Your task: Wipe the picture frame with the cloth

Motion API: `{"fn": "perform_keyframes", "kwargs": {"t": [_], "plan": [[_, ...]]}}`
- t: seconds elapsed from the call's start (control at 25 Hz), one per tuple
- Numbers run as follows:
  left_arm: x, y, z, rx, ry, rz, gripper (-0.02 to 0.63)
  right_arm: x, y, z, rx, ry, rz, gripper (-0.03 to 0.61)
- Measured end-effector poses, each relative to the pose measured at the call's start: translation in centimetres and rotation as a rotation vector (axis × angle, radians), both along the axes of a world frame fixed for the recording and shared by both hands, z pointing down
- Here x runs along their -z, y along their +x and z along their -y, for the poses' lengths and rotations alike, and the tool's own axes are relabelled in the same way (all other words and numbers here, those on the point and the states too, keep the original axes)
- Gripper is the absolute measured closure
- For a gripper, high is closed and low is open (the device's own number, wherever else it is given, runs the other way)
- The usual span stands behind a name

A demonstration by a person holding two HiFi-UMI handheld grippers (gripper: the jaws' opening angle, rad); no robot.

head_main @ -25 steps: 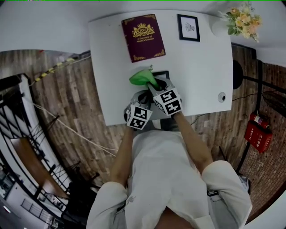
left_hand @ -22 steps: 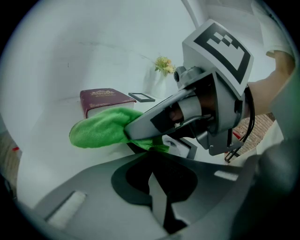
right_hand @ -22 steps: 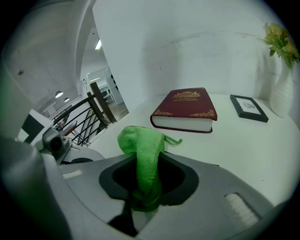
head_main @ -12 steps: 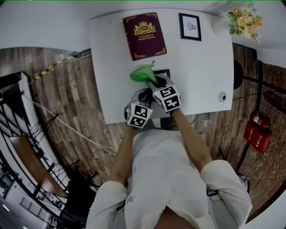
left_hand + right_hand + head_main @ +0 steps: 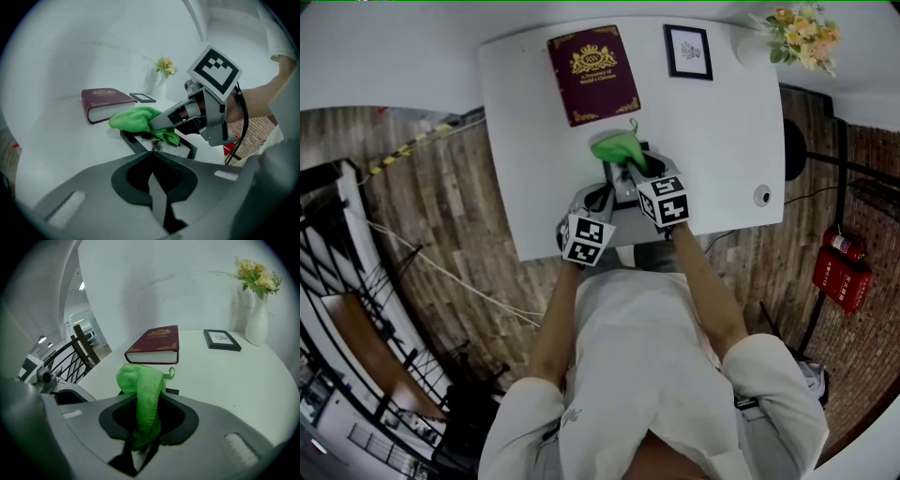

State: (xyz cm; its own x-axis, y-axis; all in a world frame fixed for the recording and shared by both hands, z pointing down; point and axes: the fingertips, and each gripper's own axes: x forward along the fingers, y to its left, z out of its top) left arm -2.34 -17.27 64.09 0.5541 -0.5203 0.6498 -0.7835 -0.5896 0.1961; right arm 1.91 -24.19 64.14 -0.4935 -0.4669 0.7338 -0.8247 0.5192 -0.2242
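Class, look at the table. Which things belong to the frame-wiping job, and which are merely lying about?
Part of the job:
- green cloth, clamped in the jaws of the right gripper
- picture frame lying flat under the cloth

Lying about:
- maroon book
- small framed picture at the far edge
- vase of flowers

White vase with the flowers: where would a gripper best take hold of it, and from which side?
Probably the narrow neck of the white vase, just under the flowers, coming in level from the open table side in front. It stands upright and widens toward its base, so jaws fit the slim neck better than the body.
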Motion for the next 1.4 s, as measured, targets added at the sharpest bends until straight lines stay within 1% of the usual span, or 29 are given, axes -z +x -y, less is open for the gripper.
{"fn": "perform_keyframes", "kwargs": {"t": [0.28,0.4,0.64,0.88,1.0,1.12,1.28,1.4], "plan": [[-0.1,0.0,0.0,0.002,-0.002,-0.002,0.594,0.7,2.3,0.2,-0.082,-0.009,0.039,0.479],[-0.1,0.0,0.0,0.0,-0.002,-0.002,0.594,0.9,3.5,0.3,-0.11,0.003,0.017,0.479],[-0.2,0.0,0.0,-0.012,0.002,-0.002,0.594,0.0,7.4,0.2,-0.168,-0.009,-0.052,0.479],[-0.1,0.1,0.0,-0.022,0.004,-0.008,0.594,1.7,9.4,-0.3,-0.225,0.019,-0.063,0.48],[-0.1,0.1,0.0,-0.028,0.005,-0.008,0.594,2.8,9.1,-0.7,-0.225,0.033,-0.05,0.479],[-0.2,0.2,0.0,-0.036,0.006,-0.004,0.594,4.2,8.1,-1.2,-0.204,0.051,-0.034,0.479],[-0.2,0.2,0.0,-0.05,0.006,-0.008,0.594,5.6,5.5,-1.9,-0.135,0.07,-0.007,0.479],[-0.1,0.2,0.0,-0.07,0.005,-0.003,0.594,5.6,3.6,-2.2,-0.085,0.068,0.003,0.479]]}}
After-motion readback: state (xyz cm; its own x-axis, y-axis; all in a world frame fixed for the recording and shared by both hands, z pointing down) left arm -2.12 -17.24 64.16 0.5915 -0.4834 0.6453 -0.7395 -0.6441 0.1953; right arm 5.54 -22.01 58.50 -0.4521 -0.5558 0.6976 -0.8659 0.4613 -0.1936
